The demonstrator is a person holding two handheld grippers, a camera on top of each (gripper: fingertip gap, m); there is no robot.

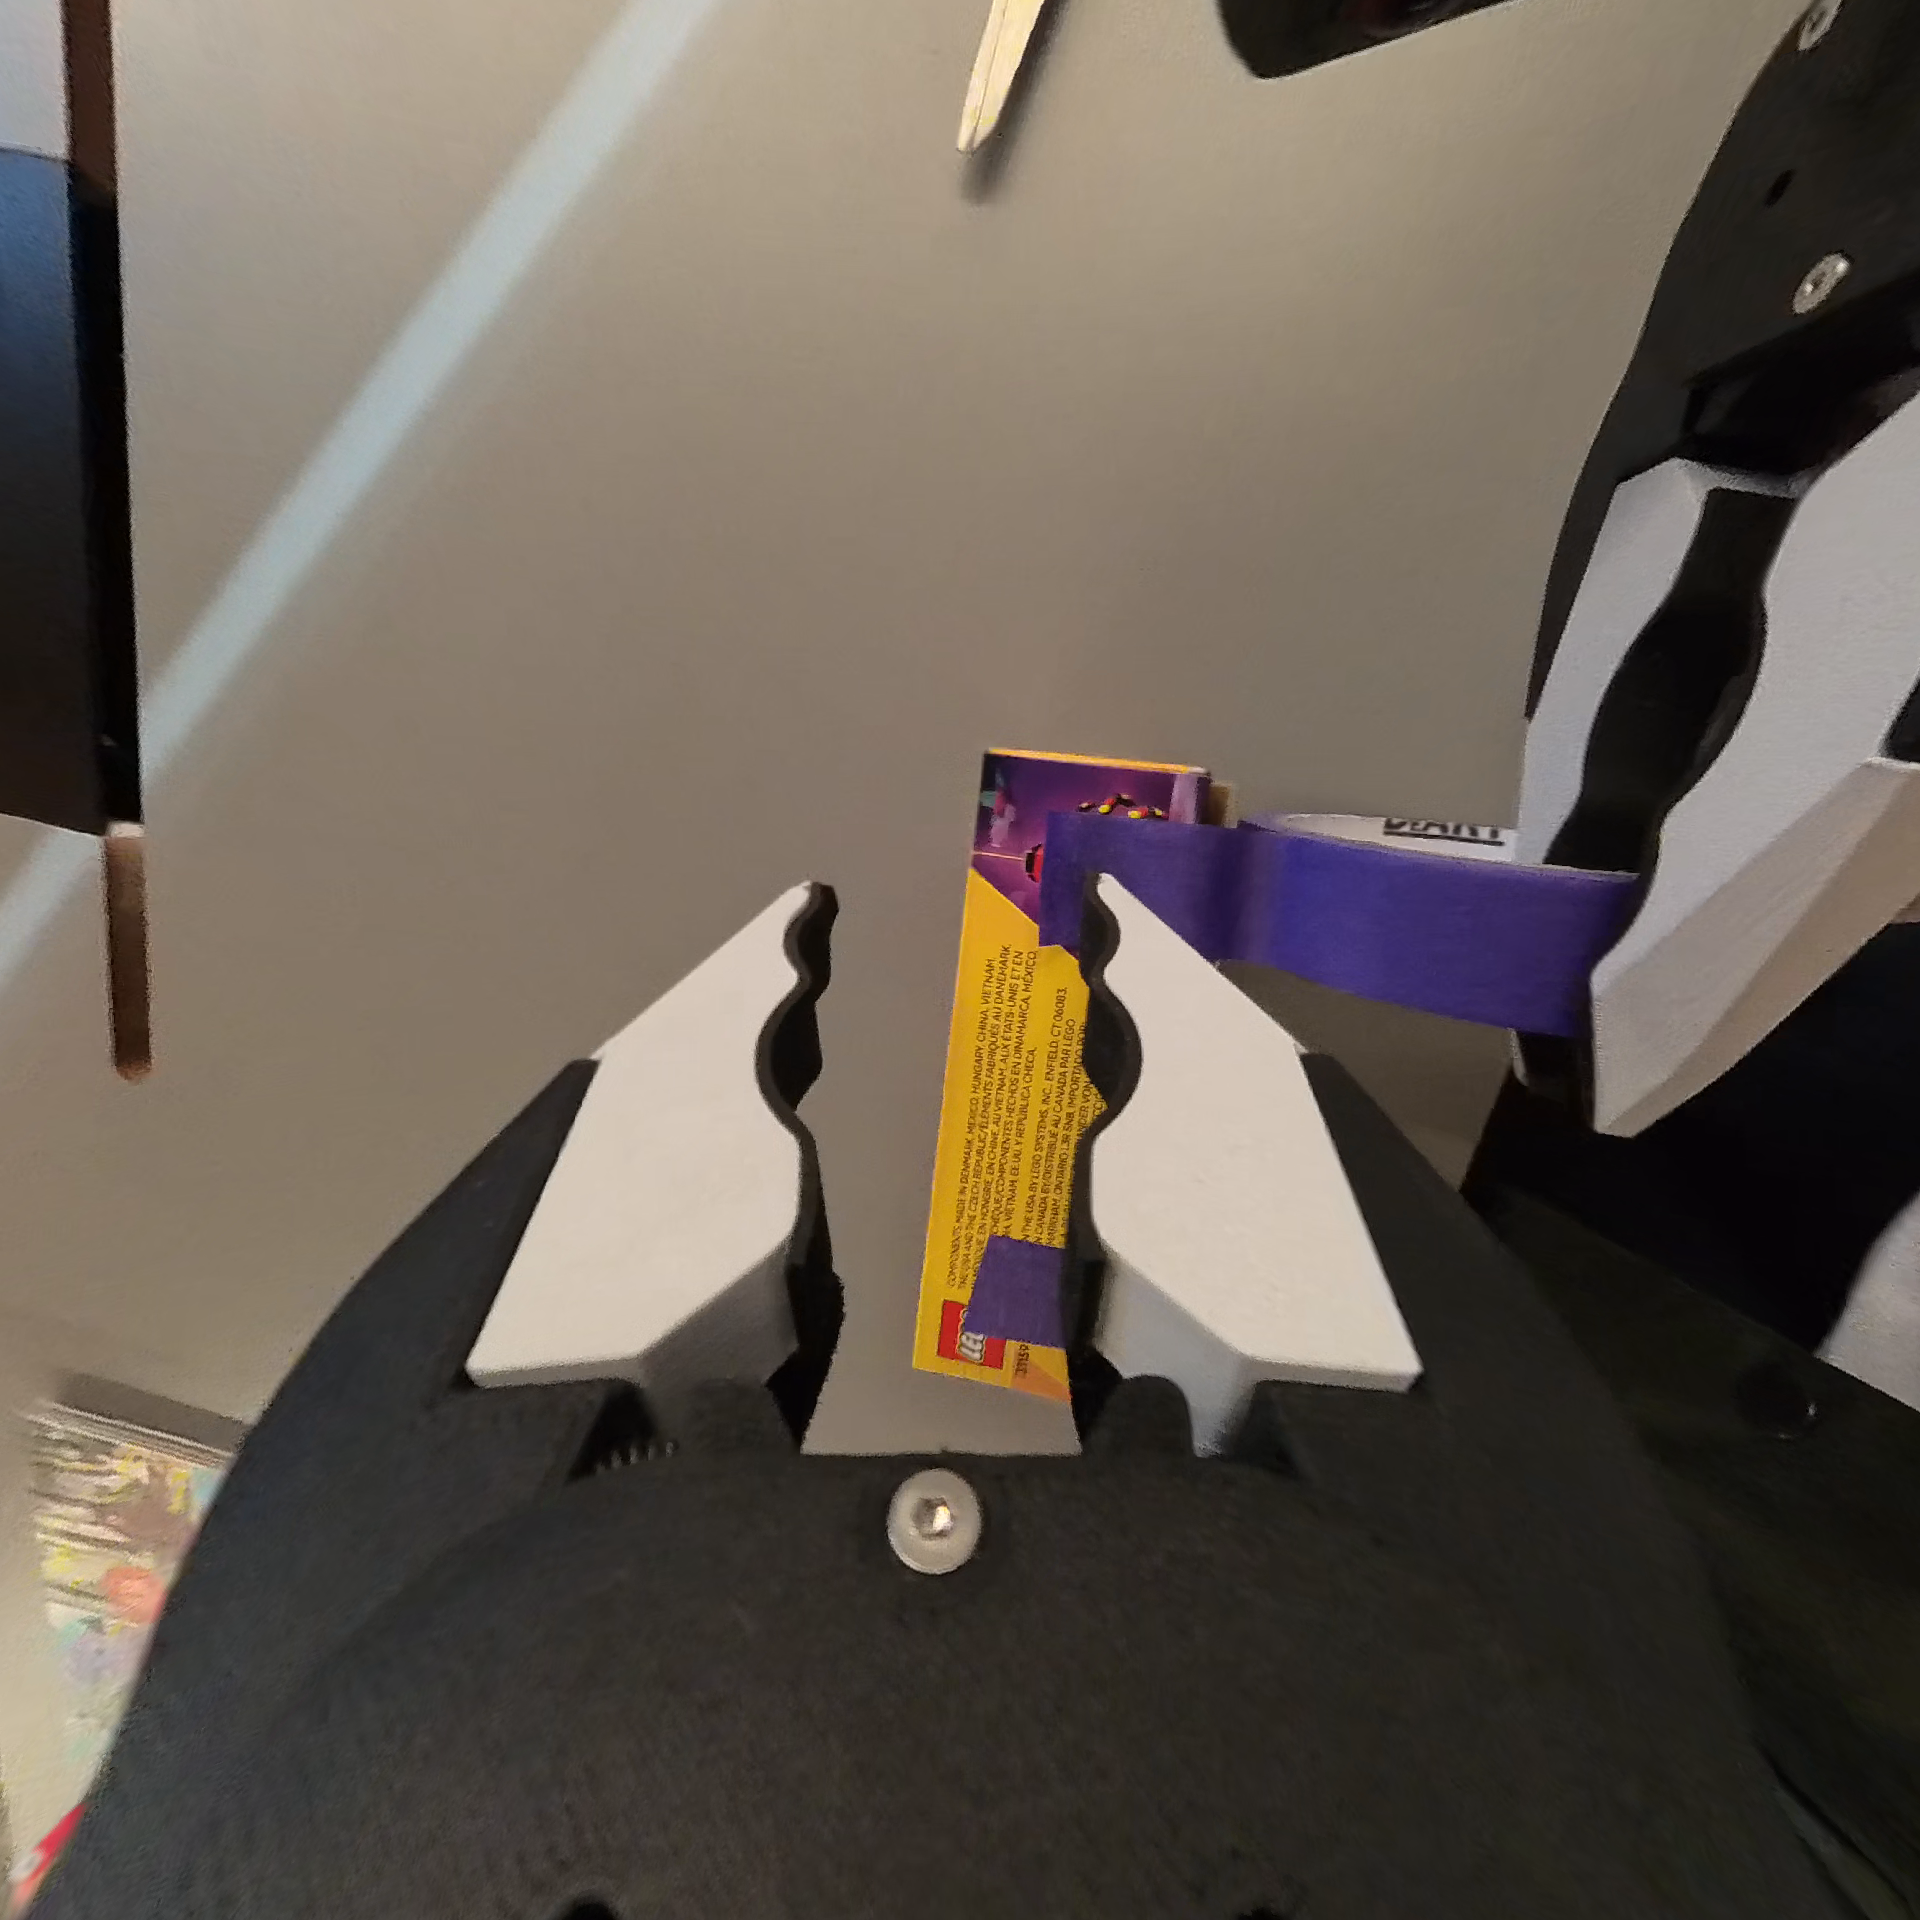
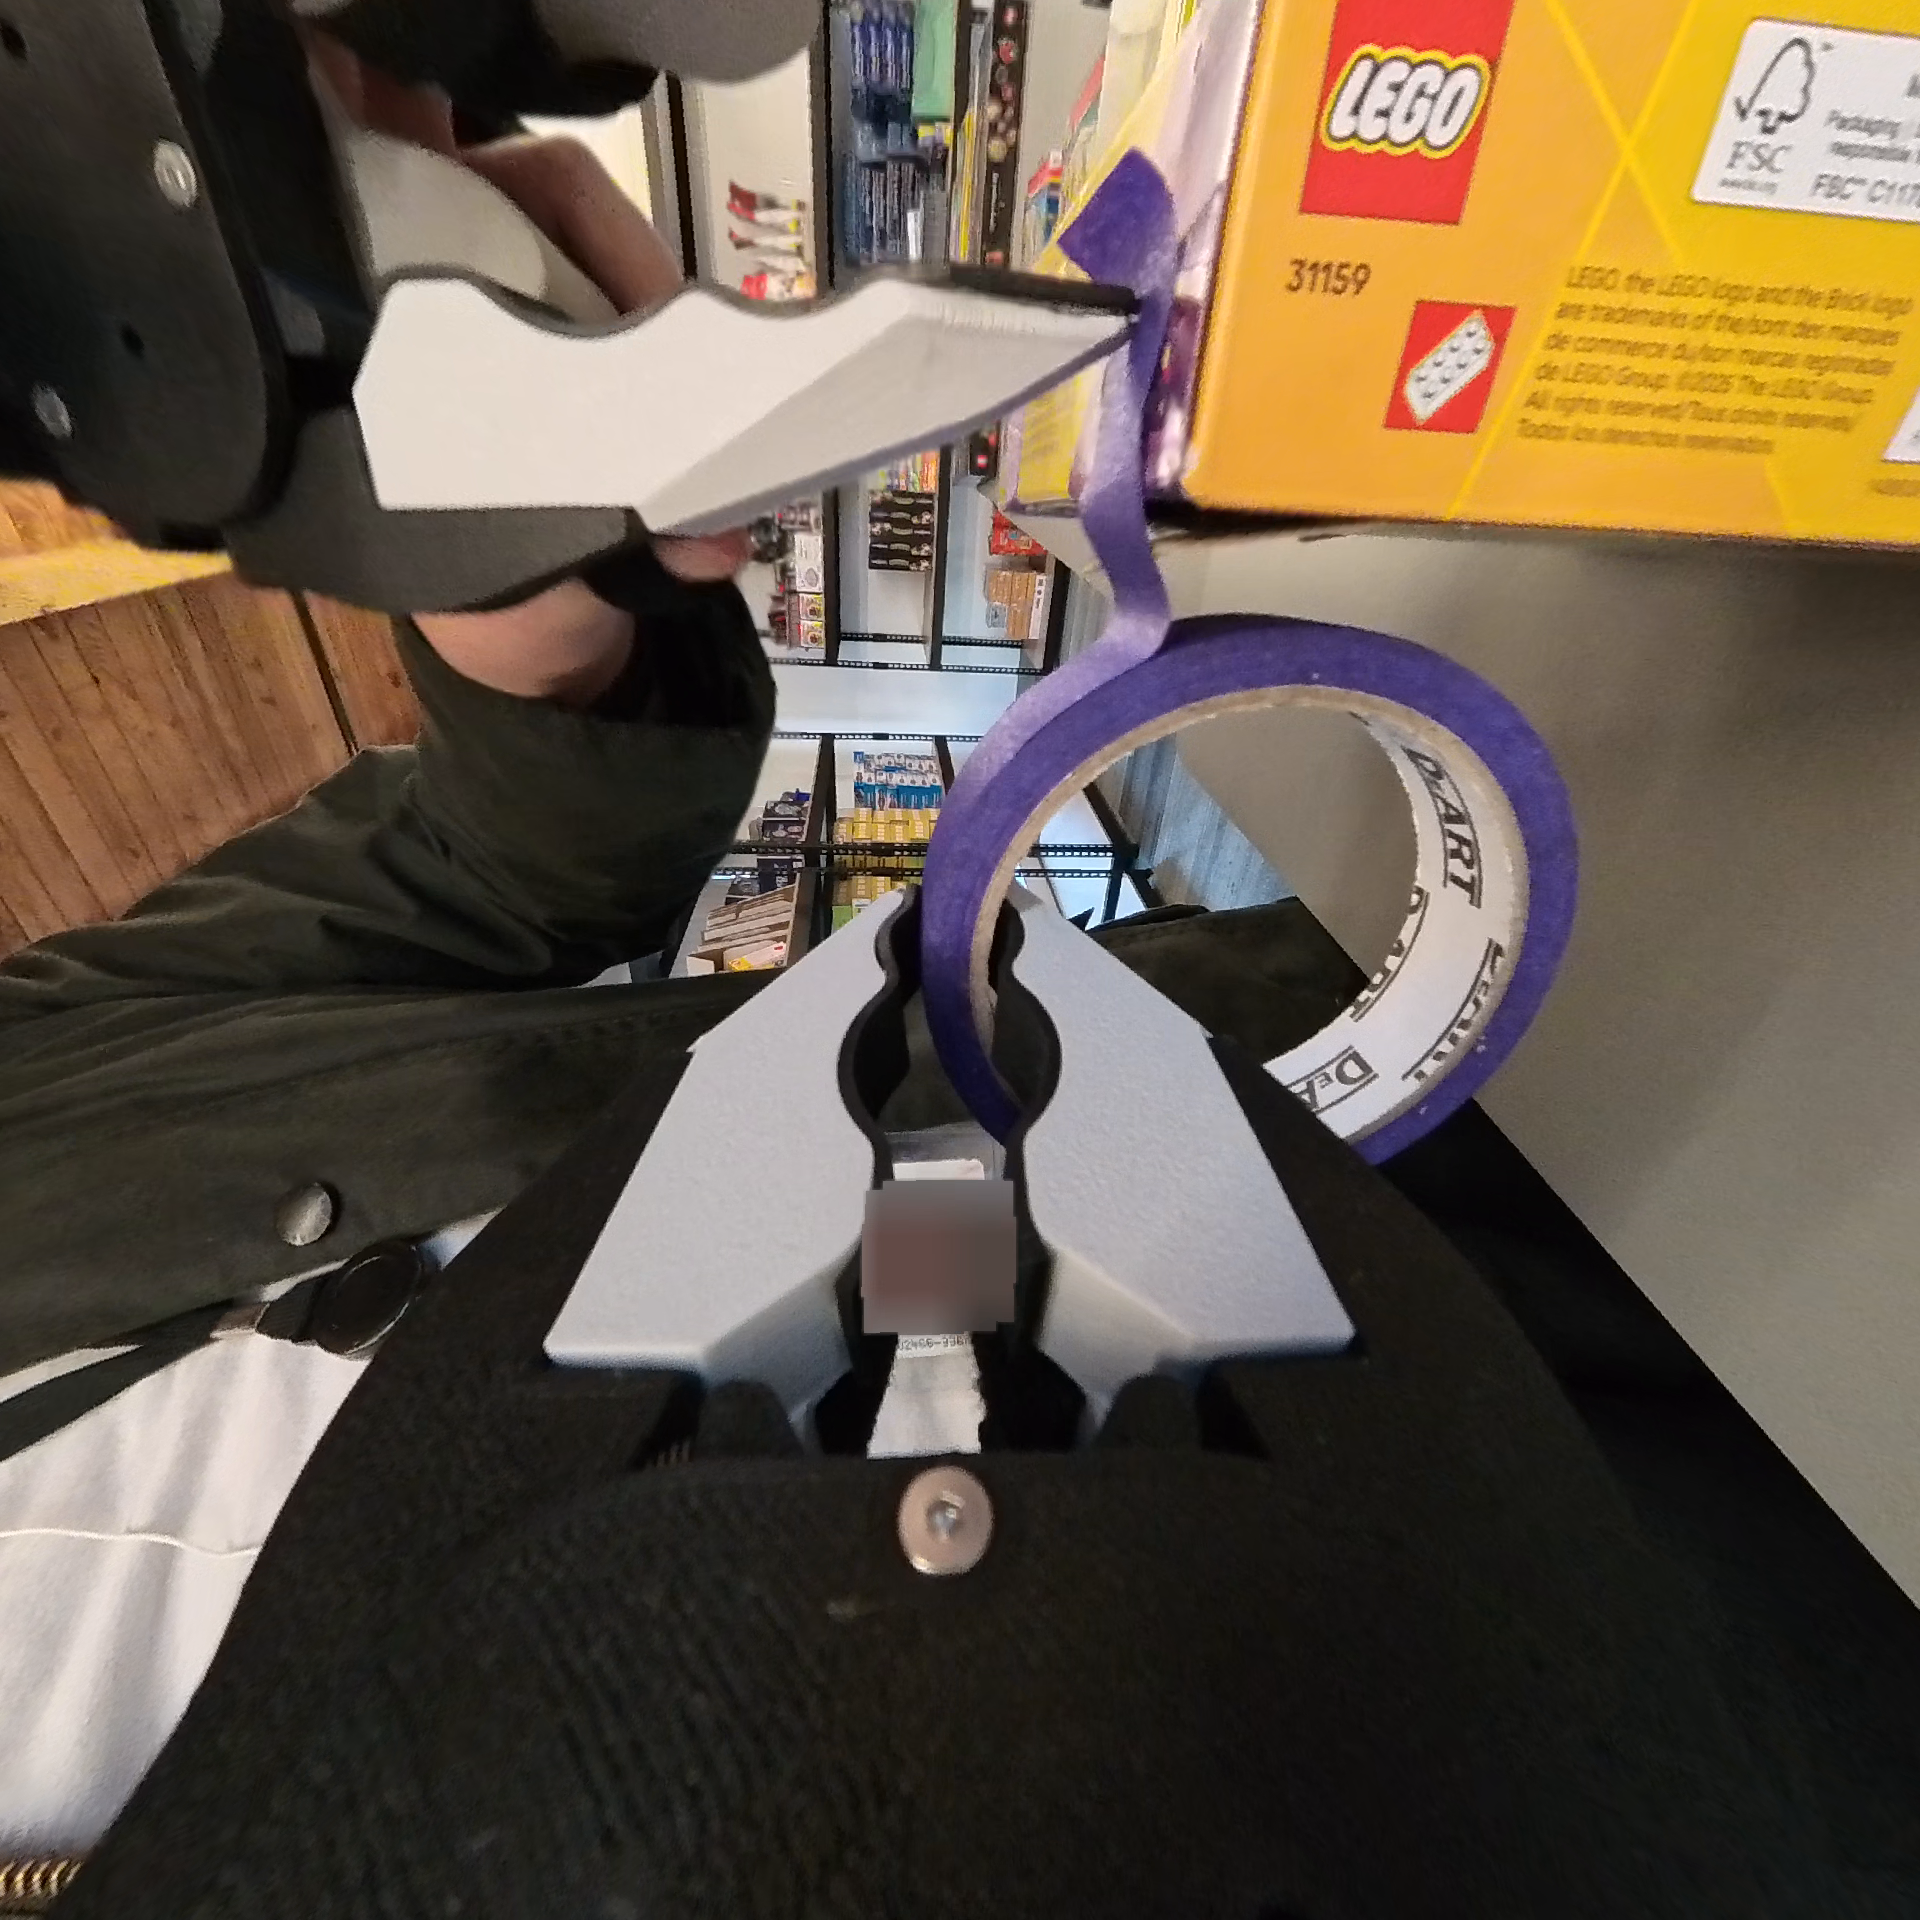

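The purple tape roll (image 2: pixel 1247 883) is held on its near side by the right gripper (image 2: pixel 961 935): the two pale fingers are clenched on the band, one outside the ring and one inside the cardboard core. A loose strip (image 2: pixel 1127 447) runs from the top of the roll up to the corner of the yellow box (image 2: pixel 1558 312), where it is stuck.

The left gripper (image 1: pixel 956 904) is released, its jaws apart. Its right finger (image 1: pixel 1195 1122) touches the box (image 1: pixel 1013 1091) where the strip (image 1: pixel 1351 914) bends around the edge; its left finger stands clear of the box. A second small purple piece (image 1: pixel 1023 1299) sits lower on the box.

The tape is matt paper, with a white printed lining in the core. The box is glossy cardboard. The fingers are flat, with wavy black inner edges, on black bodies. All is above a smooth grey table (image 1: pixel 623 520). A metal blade tip (image 1: pixel 997 83) lies at the far side, and shelves (image 2: pixel 883 810) stand in the background.
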